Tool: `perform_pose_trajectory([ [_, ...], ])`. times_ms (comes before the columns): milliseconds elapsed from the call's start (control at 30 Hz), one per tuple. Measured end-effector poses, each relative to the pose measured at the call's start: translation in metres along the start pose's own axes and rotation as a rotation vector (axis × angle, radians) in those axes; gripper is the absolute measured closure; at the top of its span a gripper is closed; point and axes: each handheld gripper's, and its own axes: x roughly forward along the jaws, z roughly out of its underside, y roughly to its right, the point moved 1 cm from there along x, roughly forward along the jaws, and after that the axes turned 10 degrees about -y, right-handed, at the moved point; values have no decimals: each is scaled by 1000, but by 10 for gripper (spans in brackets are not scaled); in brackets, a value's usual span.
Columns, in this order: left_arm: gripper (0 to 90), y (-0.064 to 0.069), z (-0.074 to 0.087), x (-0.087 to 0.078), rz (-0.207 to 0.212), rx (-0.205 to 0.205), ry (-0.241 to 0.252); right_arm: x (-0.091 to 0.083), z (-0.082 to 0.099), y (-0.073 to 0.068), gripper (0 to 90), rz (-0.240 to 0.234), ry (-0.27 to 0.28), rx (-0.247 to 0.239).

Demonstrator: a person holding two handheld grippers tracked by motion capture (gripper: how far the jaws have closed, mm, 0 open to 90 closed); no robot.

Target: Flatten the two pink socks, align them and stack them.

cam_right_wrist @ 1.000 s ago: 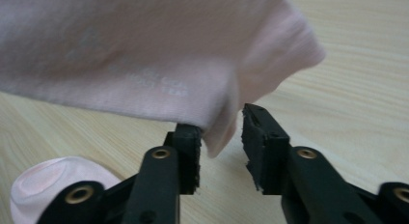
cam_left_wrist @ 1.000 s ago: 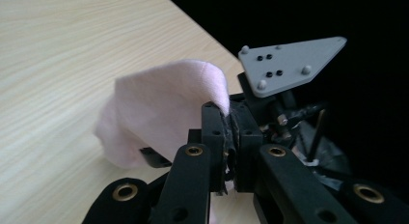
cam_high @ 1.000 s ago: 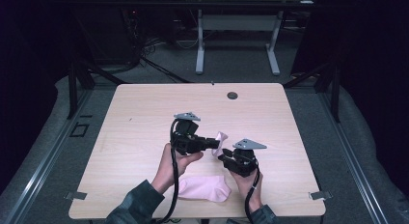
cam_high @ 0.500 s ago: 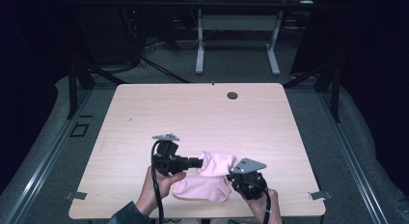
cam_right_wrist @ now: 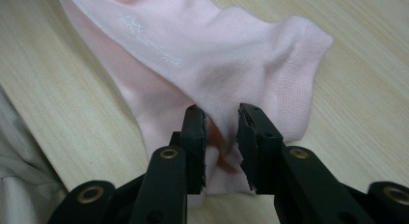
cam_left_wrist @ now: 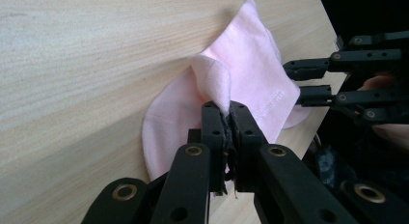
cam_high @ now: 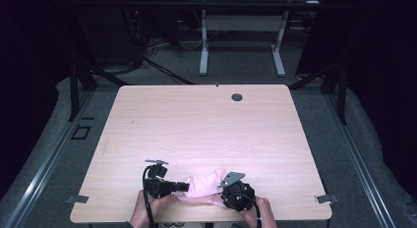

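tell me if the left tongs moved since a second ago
Yes. The left tongs came back toward the table's near edge, away from the round hole in the tabletop.

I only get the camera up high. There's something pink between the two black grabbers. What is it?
Observer: A pink sock; the right gripper view shows its ribbed cuff and small white lettering.
Operator: Is the left grabber pinching it?
Observer: Yes. The left gripper has its jaws shut on a raised fold of the sock.
Operator: And the other one?
Observer: The right gripper has its jaws apart, with sock fabric lying between them on the table.
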Motion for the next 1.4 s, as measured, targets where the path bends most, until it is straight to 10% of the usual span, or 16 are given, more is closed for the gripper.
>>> perform_pose_trajectory([
  [300, 866, 7, -1, -9, -22, 30, 39, -26, 3, -7, 878, 24, 89, -45],
  [567, 859, 6, 4, 3, -42, 53, -9, -21, 8, -14, 805, -9, -7, -85],
  [967, 837, 3, 3, 6, -70, 50, -30, -38, 10, -20, 883, -33, 6, -108],
  [1100, 675, 4, 2, 5, -142, 73, -34, -25, 14, -19, 762, -138, -19, -87],
  [1200, 338, 7, 3, 0, -246, 109, -5, -26, 25, 3, 520, -273, 64, -2],
  [1400, 164, 2, 7, -19, -369, 133, 71, -32, 41, 37, 240, -261, 179, 136],
])
